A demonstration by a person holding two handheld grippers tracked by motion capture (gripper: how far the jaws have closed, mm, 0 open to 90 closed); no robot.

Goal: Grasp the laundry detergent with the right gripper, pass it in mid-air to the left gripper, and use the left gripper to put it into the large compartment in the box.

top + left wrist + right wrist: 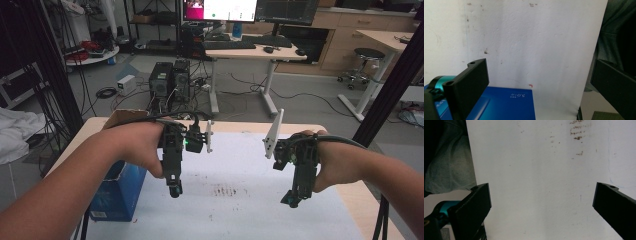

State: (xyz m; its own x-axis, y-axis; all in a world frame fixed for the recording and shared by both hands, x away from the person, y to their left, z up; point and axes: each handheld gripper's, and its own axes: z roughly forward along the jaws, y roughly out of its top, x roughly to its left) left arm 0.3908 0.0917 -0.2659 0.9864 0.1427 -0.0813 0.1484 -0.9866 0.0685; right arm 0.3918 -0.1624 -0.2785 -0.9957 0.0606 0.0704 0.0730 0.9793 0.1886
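Two hands hold grippers above a white sheet [240, 210] that covers the table. My left gripper [174, 190] hangs over the sheet's left part, pointing down toward the near side. In the left gripper view its black jaws stand wide apart with nothing between them, so the left gripper [539, 82] is open. My right gripper [291, 201] hangs over the sheet's right part, tilted the same way. It too has its jaws spread, and the right gripper [541, 205] is open over bare white sheet.
A blue box [115, 192] sits at the table's left edge, its lid [506, 105] below the left jaws. A brown stain [224, 190] marks the sheet between the grippers. Desks, computers and cables stand on the floor beyond the far edge.
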